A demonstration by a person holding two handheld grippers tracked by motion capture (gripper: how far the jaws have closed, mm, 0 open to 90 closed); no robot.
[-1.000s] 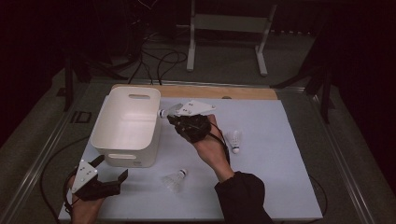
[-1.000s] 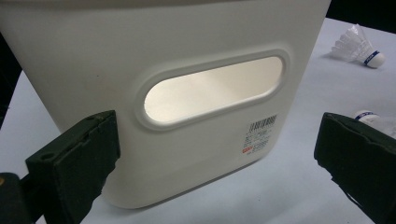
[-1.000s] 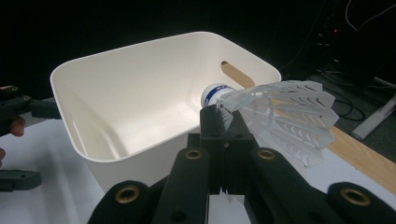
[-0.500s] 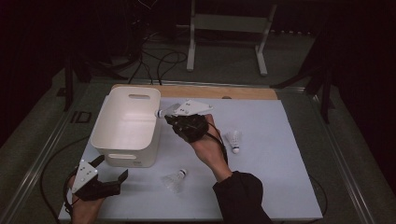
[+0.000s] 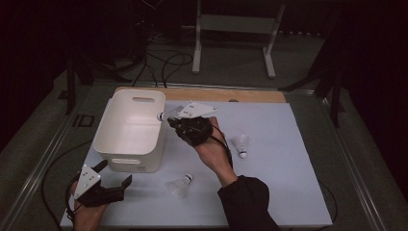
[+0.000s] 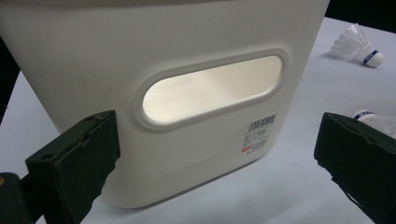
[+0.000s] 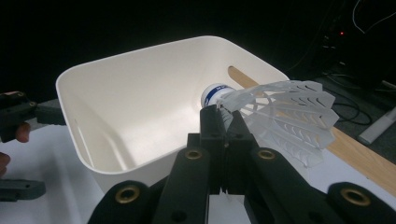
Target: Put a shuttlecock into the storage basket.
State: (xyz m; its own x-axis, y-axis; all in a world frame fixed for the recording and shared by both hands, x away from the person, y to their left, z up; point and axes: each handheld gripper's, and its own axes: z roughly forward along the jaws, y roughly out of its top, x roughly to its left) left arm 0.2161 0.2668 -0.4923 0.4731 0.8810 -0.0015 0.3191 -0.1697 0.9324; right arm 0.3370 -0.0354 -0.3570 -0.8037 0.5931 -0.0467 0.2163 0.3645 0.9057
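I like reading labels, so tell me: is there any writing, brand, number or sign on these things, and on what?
Sticker with barcode on the white bin's handle wall: print too small to read.
Blue band on the cork of the shuttlecock in the right claw: blurred, unreadable.
Blue bands on the two loose shuttlecocks: unreadable.
No other text.

1. The white bin stands directly ahead of the left tongs, its handled end wall blocking the way forward.
2. Beside the left tongs, towards the right tongs, a shuttlecock lies on the table.
3. Just ahead of the right tongs, the bin's open top is unobstructed.
4. Behind the right tongs, past the hand, another shuttlecock lies; beyond it the table is bare.
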